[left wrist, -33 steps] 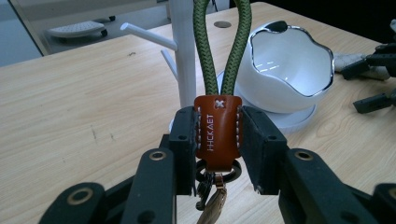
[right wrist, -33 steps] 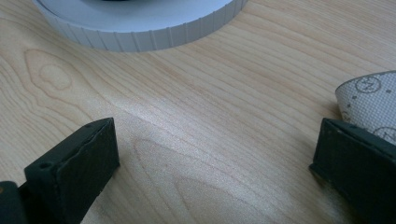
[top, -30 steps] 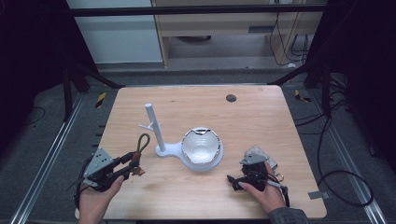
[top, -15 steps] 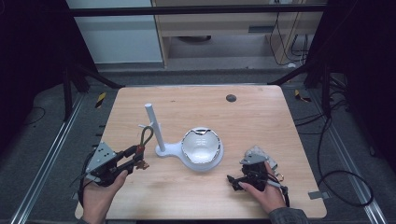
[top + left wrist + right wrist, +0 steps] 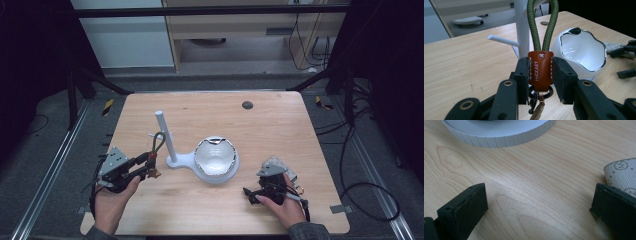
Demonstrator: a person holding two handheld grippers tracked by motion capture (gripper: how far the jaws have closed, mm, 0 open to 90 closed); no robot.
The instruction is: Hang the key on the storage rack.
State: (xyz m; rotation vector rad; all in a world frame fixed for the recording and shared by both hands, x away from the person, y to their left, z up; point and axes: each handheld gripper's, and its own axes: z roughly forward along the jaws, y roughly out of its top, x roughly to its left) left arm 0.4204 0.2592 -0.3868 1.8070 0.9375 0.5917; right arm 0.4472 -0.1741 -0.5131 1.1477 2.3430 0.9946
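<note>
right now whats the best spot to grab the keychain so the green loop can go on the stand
Grip the brown leather tab, flat faces between the pads, coming from below the green cord loop. The tab is flat and stiff, and that leaves the loop free and upright above the jaws to slip over the white stand's peg. The left gripper holds it just so; the key ring hangs beneath.

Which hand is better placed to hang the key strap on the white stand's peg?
Left. The left tool already clamps the strap's brown leather tab beside the peg; the right tool rests open, apart.
</note>
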